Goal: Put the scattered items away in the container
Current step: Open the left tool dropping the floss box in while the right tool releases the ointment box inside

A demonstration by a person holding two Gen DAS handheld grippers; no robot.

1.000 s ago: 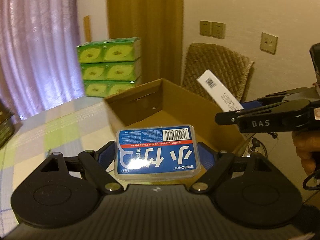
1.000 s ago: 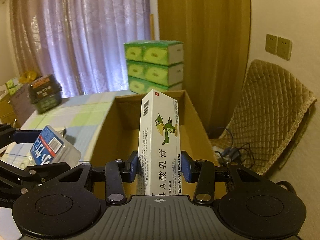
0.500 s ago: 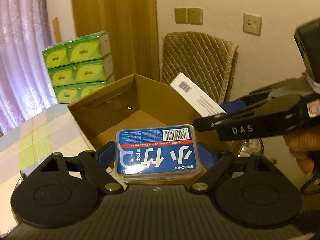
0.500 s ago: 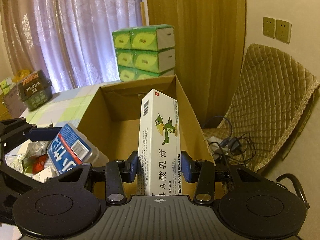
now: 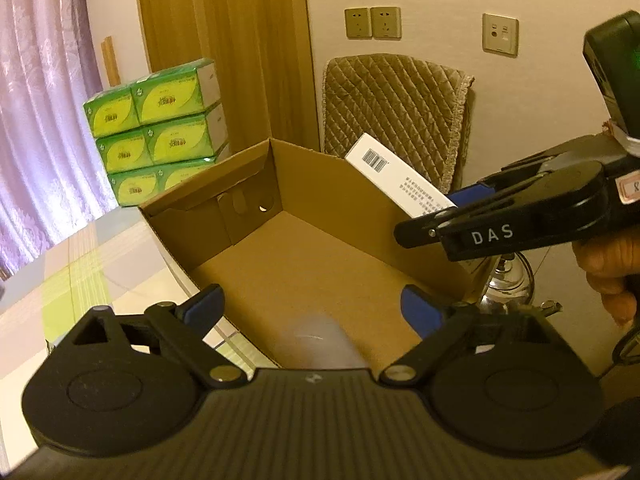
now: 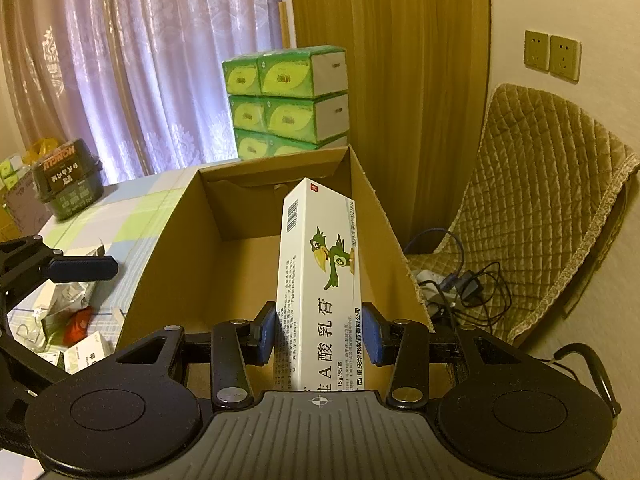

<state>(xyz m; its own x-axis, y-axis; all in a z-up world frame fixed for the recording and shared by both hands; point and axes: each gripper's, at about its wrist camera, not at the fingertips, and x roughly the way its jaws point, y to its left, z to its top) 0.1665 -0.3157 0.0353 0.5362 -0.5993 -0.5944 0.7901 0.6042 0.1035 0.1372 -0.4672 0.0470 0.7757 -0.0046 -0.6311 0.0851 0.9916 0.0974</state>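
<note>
The open cardboard box (image 5: pixel 352 196) stands at the table's edge, and my left gripper (image 5: pixel 312 306) hangs open over its near end with nothing between its blue pads. Low between the fingers, a pale blurred shape (image 5: pixel 316 340) shows over the box floor; it looks like the clear floss case. My right gripper (image 6: pixel 320 332) is shut on a tall white ointment carton (image 6: pixel 320 264) with a green bird on it, held upright above the box (image 6: pixel 180 264). In the left wrist view this carton (image 5: pixel 396 184) pokes over the box's right wall, with the right gripper (image 5: pixel 460 216) behind it.
Small white boxes (image 6: pixel 86 354), a red packet (image 6: pixel 78 324) and wrappers lie on the checked tablecloth left of the box. A dark basket (image 6: pixel 68 184) stands further back. Green tissue packs (image 6: pixel 288 100) are stacked behind the box. A quilted chair (image 6: pixel 532 200) with cables stands to the right.
My left gripper has opened and let go of the blue floss case, which is now only a blur below the fingers. Both grippers have moved closer over the box. The right one still holds its carton.
</note>
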